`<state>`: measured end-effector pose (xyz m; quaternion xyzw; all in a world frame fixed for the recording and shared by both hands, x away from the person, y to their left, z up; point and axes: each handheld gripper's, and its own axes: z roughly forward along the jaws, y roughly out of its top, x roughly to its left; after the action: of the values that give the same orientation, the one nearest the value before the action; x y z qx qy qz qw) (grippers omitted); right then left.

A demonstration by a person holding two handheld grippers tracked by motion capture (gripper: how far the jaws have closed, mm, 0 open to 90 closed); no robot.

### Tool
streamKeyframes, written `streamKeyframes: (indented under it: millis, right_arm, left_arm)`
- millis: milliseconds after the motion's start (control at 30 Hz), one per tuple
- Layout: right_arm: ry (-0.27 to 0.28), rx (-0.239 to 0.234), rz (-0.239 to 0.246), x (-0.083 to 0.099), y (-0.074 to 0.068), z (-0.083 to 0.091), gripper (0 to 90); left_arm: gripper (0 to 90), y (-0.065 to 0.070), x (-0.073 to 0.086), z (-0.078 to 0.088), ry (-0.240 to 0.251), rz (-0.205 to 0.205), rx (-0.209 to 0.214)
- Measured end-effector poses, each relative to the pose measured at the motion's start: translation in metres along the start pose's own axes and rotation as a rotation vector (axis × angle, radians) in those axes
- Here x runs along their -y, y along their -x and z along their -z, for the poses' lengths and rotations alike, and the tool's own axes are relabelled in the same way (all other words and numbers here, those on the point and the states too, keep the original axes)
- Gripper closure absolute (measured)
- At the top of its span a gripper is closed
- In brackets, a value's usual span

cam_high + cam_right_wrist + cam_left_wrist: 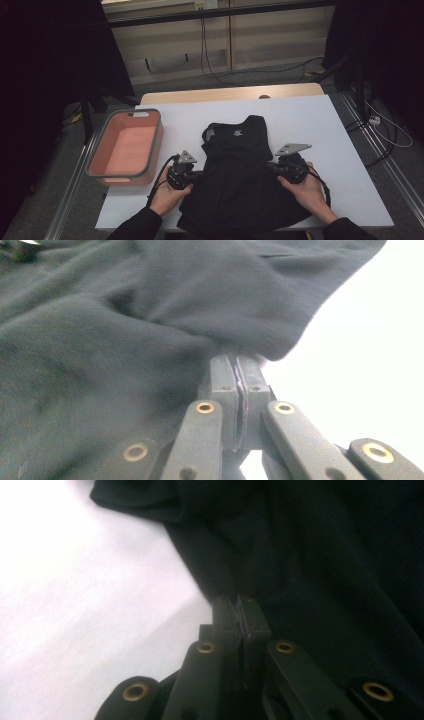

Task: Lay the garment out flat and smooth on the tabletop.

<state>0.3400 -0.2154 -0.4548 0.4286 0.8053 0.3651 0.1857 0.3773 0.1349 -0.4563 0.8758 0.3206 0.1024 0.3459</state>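
A black sleeveless garment (pixel 235 165) lies on the white table (pixel 310 120), neck end away from the person and its hem hanging over the near edge. My left gripper (pixel 199 175) sits at the garment's left edge, held in the person's left hand. In the left gripper view its jaws (pixel 241 605) are pressed together on the edge of the black cloth (pixel 325 555). My right gripper (pixel 270 168) is at the opposite edge. In the right gripper view it (pixel 236 362) pinches a fold of the fabric (pixel 125 315), pads tight together.
A pink basket with a grey rim (pixel 160 140) stands on the table's left side, nothing in it. Bare white tabletop (pixel 300 115) lies beyond and to the right of the garment. Cables run over the floor behind and to the right.
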Motion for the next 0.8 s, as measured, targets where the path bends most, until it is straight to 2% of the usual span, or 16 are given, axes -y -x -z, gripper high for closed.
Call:
streamKeyframes:
  millis: [300, 500, 567, 633, 733, 767, 800]
  right_arm:
    - [0.033, 0.088, -0.058, 0.008, 0.027, 0.023, 88.0]
    - [0.054, 0.168, -0.117, 0.018, 0.055, 0.040, 88.2]
    - [0.061, 0.194, -0.135, 0.021, 0.062, 0.044, 88.2]
    - [0.058, 0.223, -0.147, 0.023, 0.069, 0.048, 88.1]
    - [0.044, 0.247, -0.163, 0.028, 0.075, 0.049, 88.1]
    - [0.040, 0.246, -0.166, 0.028, 0.076, 0.049, 88.0]
    - [0.041, 0.233, -0.167, 0.028, 0.077, 0.048, 87.7]
  left_arm:
    - [88.7, -0.005, 0.002, 0.008, 0.004, 0.023, -0.053]
    - [88.7, -0.008, 0.003, 0.015, 0.014, 0.055, -0.081]
    - [88.7, -0.010, 0.003, 0.017, 0.014, 0.072, -0.112]
    - [88.7, -0.013, 0.003, 0.019, 0.023, 0.088, -0.106]
    - [88.7, -0.013, 0.003, 0.019, 0.023, 0.092, -0.113]
    - [88.7, -0.013, 0.002, 0.018, 0.023, 0.093, -0.112]
    - [88.6, -0.013, 0.002, 0.018, 0.028, 0.098, -0.093]
